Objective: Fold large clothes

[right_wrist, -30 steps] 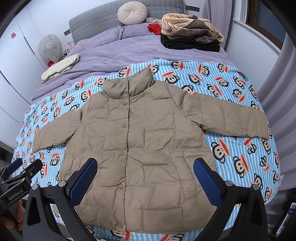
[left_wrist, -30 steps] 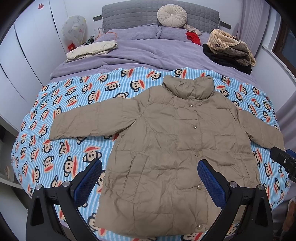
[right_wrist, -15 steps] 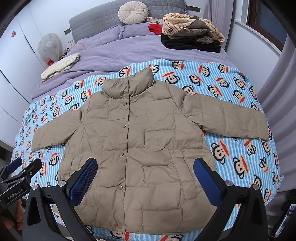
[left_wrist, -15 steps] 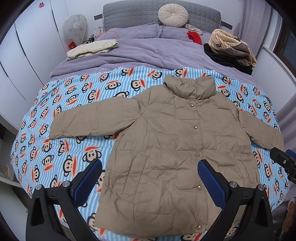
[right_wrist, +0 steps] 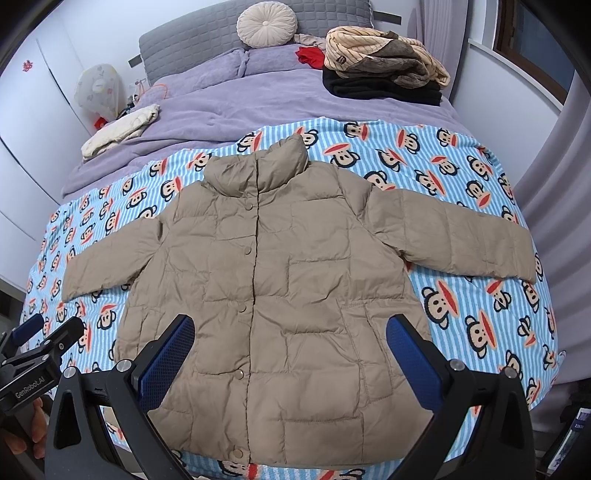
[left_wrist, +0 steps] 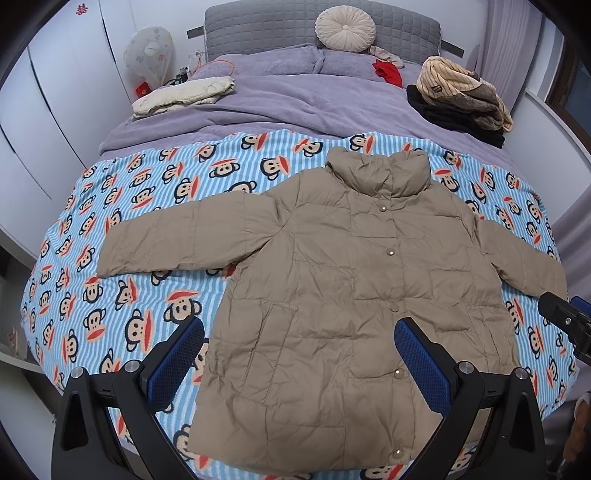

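Observation:
A tan puffer jacket (left_wrist: 332,295) lies flat and buttoned on a blue monkey-print blanket (left_wrist: 129,295), collar toward the headboard, both sleeves spread out sideways. It also shows in the right wrist view (right_wrist: 288,288). My left gripper (left_wrist: 299,354) is open and empty, hovering above the jacket's lower hem. My right gripper (right_wrist: 290,354) is open and empty, also above the lower hem. The right gripper's tip shows at the left view's right edge (left_wrist: 561,314); the left gripper shows at the right view's left edge (right_wrist: 37,350).
A purple duvet (left_wrist: 295,107) covers the far half of the bed. A folded cream garment (left_wrist: 184,94) lies at its back left, a pile of striped and black clothes (left_wrist: 461,99) at its back right. A round cushion (left_wrist: 345,27) leans on the grey headboard. White wardrobes stand left.
Both views have drifted very slightly; the jacket has not moved and both grippers stay open.

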Available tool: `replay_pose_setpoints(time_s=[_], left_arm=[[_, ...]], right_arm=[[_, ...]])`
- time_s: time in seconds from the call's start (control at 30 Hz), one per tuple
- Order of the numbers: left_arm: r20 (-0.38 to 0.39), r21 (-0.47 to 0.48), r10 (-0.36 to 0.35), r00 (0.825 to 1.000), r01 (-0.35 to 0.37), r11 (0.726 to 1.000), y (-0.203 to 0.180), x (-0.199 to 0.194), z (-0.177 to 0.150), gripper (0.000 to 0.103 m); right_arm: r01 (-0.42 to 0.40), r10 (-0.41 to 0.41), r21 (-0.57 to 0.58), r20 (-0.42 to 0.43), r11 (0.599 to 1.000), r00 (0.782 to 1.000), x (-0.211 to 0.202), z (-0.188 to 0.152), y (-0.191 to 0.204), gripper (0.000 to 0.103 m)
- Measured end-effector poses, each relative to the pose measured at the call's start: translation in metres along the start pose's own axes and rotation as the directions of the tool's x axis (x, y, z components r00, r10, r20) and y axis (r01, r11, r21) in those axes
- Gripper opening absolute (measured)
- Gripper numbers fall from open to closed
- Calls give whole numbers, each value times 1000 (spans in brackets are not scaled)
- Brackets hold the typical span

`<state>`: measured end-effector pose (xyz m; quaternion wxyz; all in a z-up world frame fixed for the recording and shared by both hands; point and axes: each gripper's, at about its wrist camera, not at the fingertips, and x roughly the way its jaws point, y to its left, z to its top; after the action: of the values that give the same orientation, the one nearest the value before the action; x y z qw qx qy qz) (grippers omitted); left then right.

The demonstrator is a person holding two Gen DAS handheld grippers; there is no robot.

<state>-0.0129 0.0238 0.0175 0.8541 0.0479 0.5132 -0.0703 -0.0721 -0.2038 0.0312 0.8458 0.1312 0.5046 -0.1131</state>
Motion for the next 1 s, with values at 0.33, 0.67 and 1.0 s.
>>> replay_pose_setpoints(time_s=[0.33,0.67,1.0], left_arm=[[-17,-5,-2,1000,2,1000,2,5,3,103],[-24,1,-7,1000,7,1000,1,6,3,103],[-25,0,-7,1000,7,1000,1,6,3,103]], right_arm=[[-2,2,1,-5,1000,1000,2,3,15,103],[-6,6,4,0,1000,1000,4,1,2,103],[-10,10,4,-1,1000,1000,4,0,1,103]])
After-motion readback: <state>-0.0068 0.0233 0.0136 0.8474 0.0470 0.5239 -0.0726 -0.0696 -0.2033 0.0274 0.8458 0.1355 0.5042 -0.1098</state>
